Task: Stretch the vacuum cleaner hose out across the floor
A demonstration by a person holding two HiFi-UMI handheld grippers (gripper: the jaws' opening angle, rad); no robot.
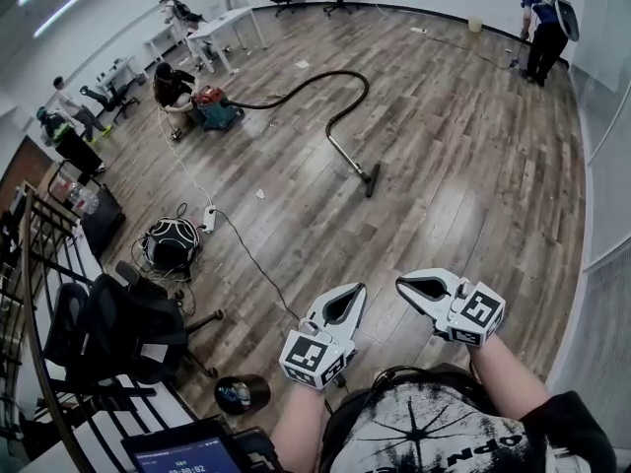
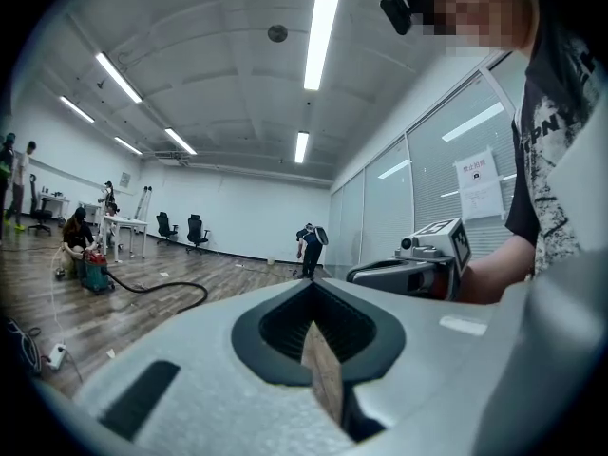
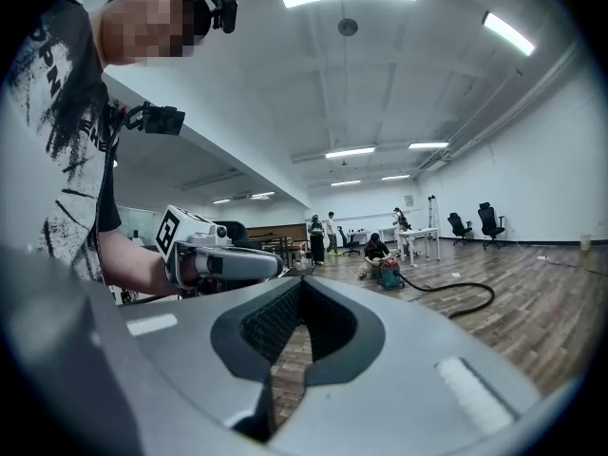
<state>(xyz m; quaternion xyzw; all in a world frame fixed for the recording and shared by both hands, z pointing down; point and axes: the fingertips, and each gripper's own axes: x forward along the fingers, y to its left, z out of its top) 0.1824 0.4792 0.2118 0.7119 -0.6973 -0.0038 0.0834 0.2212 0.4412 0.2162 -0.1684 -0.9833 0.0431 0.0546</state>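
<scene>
The vacuum cleaner stands far off on the wooden floor. Its black hose loops away from it in an arc and ends at the wand and floor nozzle. My left gripper and right gripper are held side by side in front of my chest, well short of the nozzle. Both are shut with nothing between the jaws. The left gripper view shows the cleaner and hose in the distance beyond the left gripper. In the right gripper view the hose lies past the right gripper.
A person crouches beside the cleaner, and another person stands at the far right. A power strip with a cable lies on the floor to my left. Close by on the left are a black office chair and a small black can.
</scene>
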